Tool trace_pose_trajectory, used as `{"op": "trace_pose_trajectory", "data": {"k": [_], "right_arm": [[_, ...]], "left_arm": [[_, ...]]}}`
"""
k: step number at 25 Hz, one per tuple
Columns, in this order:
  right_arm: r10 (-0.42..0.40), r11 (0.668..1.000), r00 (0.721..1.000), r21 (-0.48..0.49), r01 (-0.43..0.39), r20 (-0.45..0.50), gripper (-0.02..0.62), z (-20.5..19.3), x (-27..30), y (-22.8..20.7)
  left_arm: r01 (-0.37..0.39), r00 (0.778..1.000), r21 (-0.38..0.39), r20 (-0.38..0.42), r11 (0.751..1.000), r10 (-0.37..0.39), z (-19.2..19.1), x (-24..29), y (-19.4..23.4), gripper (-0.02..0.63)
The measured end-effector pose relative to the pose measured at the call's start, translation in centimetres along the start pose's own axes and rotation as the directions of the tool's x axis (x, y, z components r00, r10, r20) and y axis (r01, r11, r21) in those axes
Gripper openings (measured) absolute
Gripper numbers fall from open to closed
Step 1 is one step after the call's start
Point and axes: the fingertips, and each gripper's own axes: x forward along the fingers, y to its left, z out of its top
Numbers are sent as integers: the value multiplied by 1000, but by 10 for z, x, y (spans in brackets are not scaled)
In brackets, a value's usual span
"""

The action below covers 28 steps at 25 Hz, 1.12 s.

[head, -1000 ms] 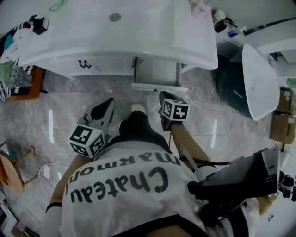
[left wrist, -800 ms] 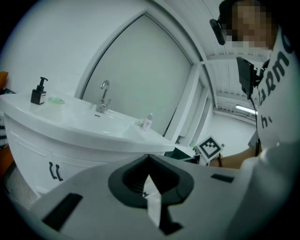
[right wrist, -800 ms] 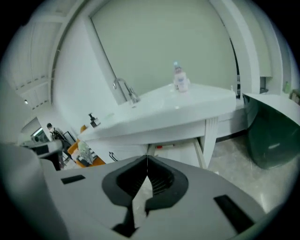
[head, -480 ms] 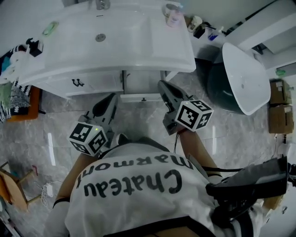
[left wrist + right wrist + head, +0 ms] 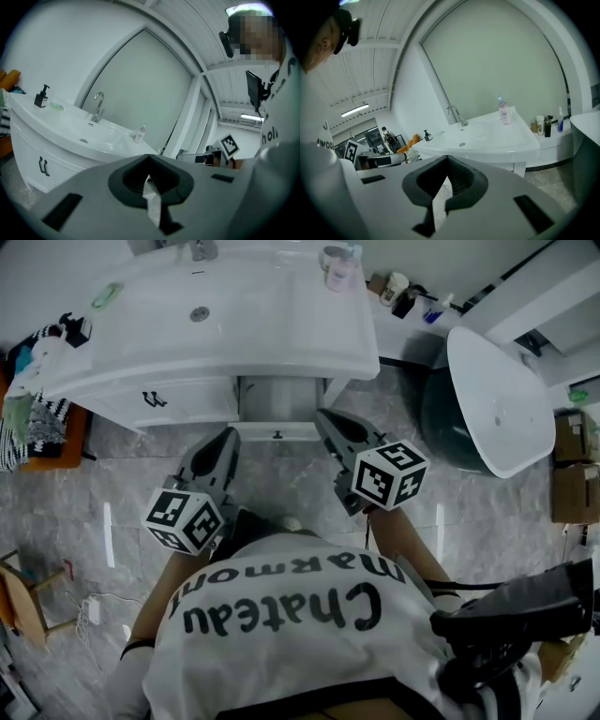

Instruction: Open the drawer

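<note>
Under the white washstand (image 5: 234,334) the drawer (image 5: 279,431) stands pulled out of the cabinet. Its grey inside is open to the head view, and its white front, with a small dark knob, faces the person (image 5: 281,634).

The left hand-held gripper (image 5: 225,439) is held over the grey marble floor (image 5: 112,465). Its tip shows just beside the left end of the drawer front and points toward the cabinet. In the left gripper view its jaws are clenched, tips meeting, with nothing between them.

The right hand-held gripper (image 5: 325,420) points in from the other side, and its tip shows by the right end of the drawer front. The head view does not settle whether it touches the front. In the right gripper view its jaws are also pressed together and empty.

Each gripper's marker cube sits close to the person's white shirt.

To the left of the drawer, a closed cabinet door carries a dark curved handle (image 5: 153,399). On top of the washstand a tap (image 5: 202,249) rises behind the basin, and a pale bottle (image 5: 342,268) stands near the right rear corner.
</note>
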Motion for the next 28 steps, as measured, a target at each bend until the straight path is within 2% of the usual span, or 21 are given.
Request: {"op": "trace_pose_trajectory", "data": {"k": [4,9,28], "right_arm": [[6,1000,1000,-5,-6,-3,10,-9,-17,-1],[36,997,999,63,-38,30,9,-11,-30,2],[36,999,999,27,-37,33,9,-26,-55,12]], "left_arm": [[-23,1000,13,-3,1000,23,-15,-11,-17,8],[-39,999,16,-6,999,39,-24,-22,-28,8],[-49,999,35,-2,998,49,-34,-42,-48,8]]}}
